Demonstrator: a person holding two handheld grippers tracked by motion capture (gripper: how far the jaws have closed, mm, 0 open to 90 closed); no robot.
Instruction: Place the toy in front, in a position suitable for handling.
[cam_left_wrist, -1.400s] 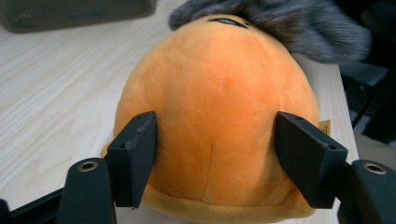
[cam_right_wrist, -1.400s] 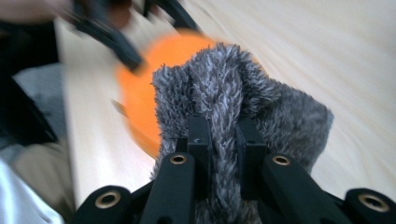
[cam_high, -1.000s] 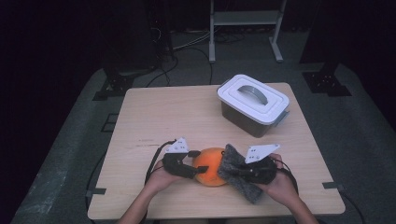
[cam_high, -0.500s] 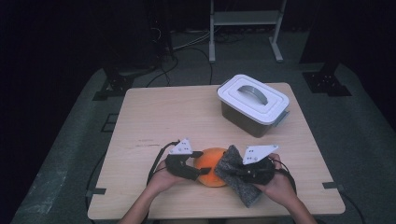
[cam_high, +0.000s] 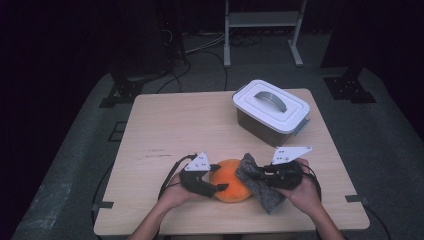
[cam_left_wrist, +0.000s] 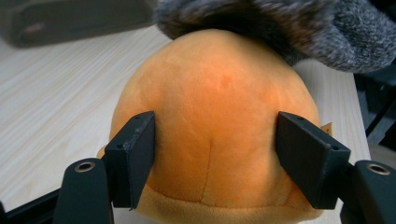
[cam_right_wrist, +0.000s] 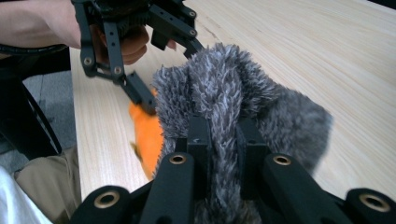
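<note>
The orange plush ball (cam_high: 231, 186) is clamped between the two jaws of the left tongs (cam_high: 220, 179), its rounded sides pressed by the pads (cam_left_wrist: 133, 151), and it rests on the table (cam_high: 180, 130). The grey furry cloth (cam_high: 260, 185) is pinched in the closed right tongs (cam_high: 256, 174) and is draped against the ball's side facing them. A lidded white container (cam_high: 271, 109) stands well beyond both tongs.
</note>
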